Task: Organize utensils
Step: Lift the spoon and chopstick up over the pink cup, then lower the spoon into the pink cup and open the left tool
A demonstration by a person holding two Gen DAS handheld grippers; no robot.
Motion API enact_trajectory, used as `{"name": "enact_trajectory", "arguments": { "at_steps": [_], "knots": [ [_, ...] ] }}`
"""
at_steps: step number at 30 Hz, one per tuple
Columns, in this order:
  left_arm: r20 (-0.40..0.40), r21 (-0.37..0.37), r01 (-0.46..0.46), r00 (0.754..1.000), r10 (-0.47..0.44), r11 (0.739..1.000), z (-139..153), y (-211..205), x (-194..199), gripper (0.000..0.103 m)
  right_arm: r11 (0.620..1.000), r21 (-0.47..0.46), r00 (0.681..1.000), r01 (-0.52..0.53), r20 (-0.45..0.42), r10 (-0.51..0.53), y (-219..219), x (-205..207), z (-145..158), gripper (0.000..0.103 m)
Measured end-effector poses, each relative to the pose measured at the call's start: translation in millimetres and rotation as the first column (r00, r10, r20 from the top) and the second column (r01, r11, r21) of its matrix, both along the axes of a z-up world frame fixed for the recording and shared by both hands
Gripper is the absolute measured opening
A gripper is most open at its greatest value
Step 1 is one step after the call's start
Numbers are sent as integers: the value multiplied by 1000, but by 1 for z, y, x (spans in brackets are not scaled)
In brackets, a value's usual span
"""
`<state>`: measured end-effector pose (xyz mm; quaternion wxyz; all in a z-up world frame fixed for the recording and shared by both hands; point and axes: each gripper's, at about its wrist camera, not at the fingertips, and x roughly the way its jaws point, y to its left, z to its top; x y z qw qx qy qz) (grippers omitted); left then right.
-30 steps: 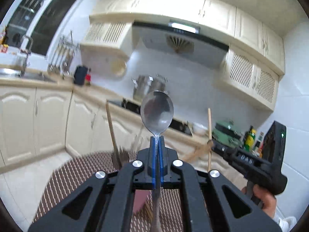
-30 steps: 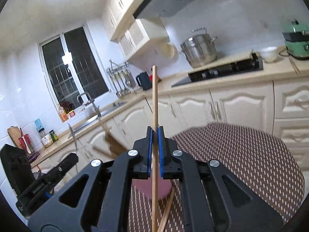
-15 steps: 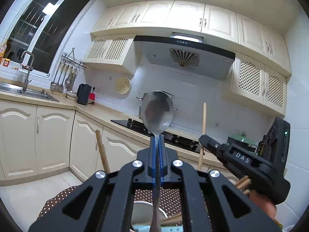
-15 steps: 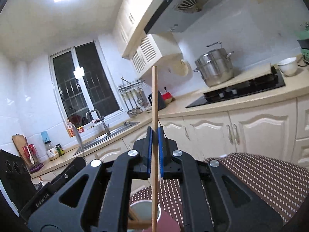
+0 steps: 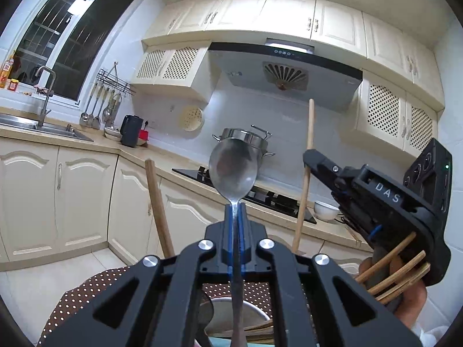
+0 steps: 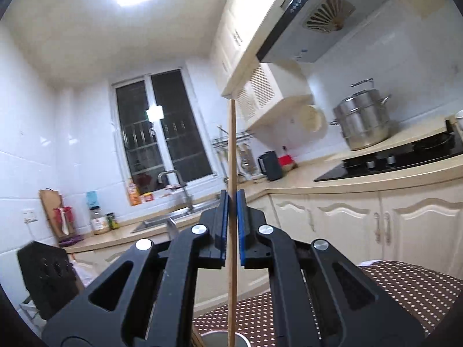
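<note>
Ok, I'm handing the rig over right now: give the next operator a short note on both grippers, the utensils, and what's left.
Left gripper: shut on the metal spoon, bowl up, above a cup.
Right gripper: shut on a wooden chopstick, upright, its lower end at a cup's mouth.
Done: both utensils picked up; another wooden handle stands nearby.
Left: lower each into its cup and release.

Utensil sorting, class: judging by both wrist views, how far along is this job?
Done: wooden utensils already stand together. In hand: the left gripper clamps a metal spoon upright above a cup; the right gripper clamps a wooden stick above another cup. Left: lowering and releasing both.
</note>
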<state>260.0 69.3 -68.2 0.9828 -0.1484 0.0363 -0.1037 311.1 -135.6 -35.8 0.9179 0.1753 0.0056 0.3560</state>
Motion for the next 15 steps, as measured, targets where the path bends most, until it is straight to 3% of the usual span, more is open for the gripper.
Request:
{"name": "enact_trajectory", "arguments": {
  "at_steps": [15],
  "knots": [
    [-13,-9,29,1000,-29,1000,-7,3,13,3,1000,-24,1000,-3,1,3,1,-4,3,7]
  ]
}}
